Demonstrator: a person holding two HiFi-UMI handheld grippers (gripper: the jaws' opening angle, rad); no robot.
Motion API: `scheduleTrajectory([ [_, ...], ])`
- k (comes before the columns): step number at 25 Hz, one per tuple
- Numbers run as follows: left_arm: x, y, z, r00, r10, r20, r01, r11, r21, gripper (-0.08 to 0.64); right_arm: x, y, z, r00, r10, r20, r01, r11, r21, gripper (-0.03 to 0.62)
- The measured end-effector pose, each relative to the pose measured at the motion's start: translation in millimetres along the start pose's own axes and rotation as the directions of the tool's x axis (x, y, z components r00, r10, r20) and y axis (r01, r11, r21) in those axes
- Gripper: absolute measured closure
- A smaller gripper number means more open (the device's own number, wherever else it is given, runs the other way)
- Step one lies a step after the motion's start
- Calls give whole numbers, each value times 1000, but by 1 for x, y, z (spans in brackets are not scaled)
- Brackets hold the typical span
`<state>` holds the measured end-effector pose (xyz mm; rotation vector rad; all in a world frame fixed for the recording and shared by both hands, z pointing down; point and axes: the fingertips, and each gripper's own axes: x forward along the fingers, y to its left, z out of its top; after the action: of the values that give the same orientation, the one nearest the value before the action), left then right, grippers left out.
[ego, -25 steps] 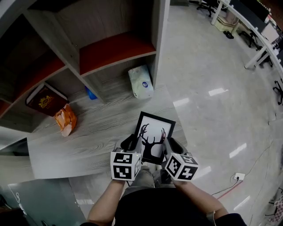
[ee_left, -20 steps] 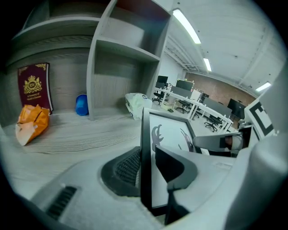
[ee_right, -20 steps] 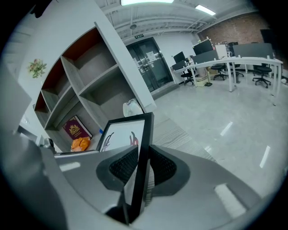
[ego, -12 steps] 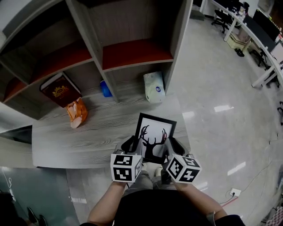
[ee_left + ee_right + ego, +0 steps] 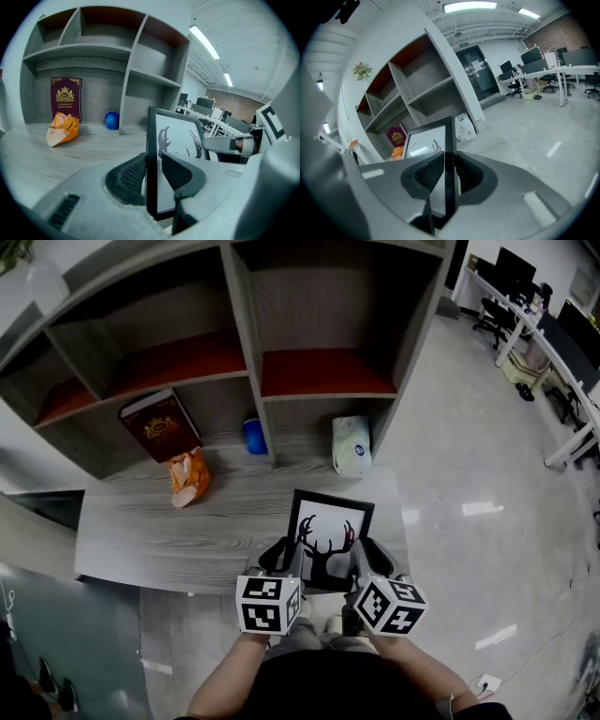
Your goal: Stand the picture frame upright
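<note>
1. Looking through the head view, I see the picture frame, black-edged with a dark antlered deer on white, held between my two grippers over the near right part of the grey wooden desk.
2. My left gripper is clamped on the frame's left edge. In the left gripper view its ribbed pads sit on either side of the black border, with the glass facing the inner pad.
3. My right gripper is clamped on the frame's right edge. In the right gripper view both pads press the thin edge, which stands vertical between them.
4. I cannot tell whether the frame's bottom edge touches the desk.
5. Behind it, a grey shelf unit stands along the back of the desk.
6. A maroon book leans in the left cubby, with an orange bag lying just in front of it.
7. A blue cup sits by the middle divider, and a white packet stands beyond the frame, apart from it.
</note>
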<state>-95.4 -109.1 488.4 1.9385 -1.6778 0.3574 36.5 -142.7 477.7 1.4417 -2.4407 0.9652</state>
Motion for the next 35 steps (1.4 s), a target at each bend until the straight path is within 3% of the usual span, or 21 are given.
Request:
scheduleTrajectory([
  [16,-25,50,22,991,93,96,-86,994,-69,468,35,64,28,990,137,45,-132,986,-102,509],
  [35,-20,95,48,987,85,136,-75,994,-77,480,73,98,41,987,137,87,-127,985,-116,506],
])
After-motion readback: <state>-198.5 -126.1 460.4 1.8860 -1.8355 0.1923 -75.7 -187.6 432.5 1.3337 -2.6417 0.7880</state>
